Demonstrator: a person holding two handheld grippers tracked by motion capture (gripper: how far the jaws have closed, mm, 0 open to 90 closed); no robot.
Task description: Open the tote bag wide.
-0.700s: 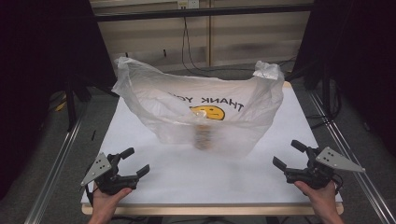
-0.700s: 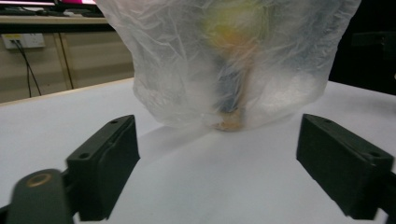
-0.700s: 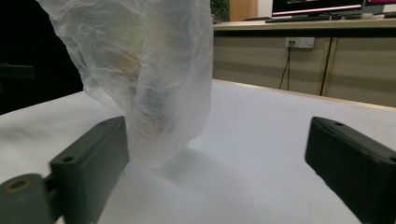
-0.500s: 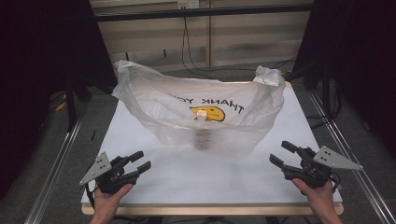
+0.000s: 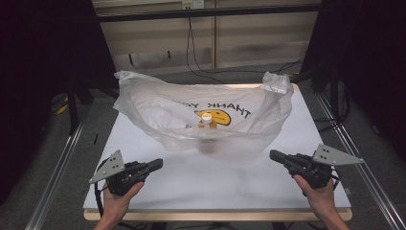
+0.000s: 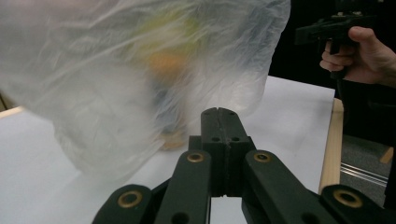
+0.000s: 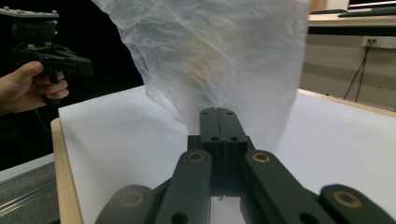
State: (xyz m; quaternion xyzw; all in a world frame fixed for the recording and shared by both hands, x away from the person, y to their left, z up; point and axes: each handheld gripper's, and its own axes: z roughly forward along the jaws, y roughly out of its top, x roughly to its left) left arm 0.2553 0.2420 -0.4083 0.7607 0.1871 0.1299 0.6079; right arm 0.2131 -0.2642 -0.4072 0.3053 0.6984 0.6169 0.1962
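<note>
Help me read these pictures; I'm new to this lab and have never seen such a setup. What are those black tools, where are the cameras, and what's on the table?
A person holds a hand-operated gripper in each hand: the left gripper and the right gripper. The high view looks down from above the person's side. The other two views come from cameras riding on each gripper, looking along its black jaws. In both, the jaws are pressed together and hold nothing. On the white table stands a clear plastic bag printed with a smiley face, with a white-capped bottle inside it.
</note>
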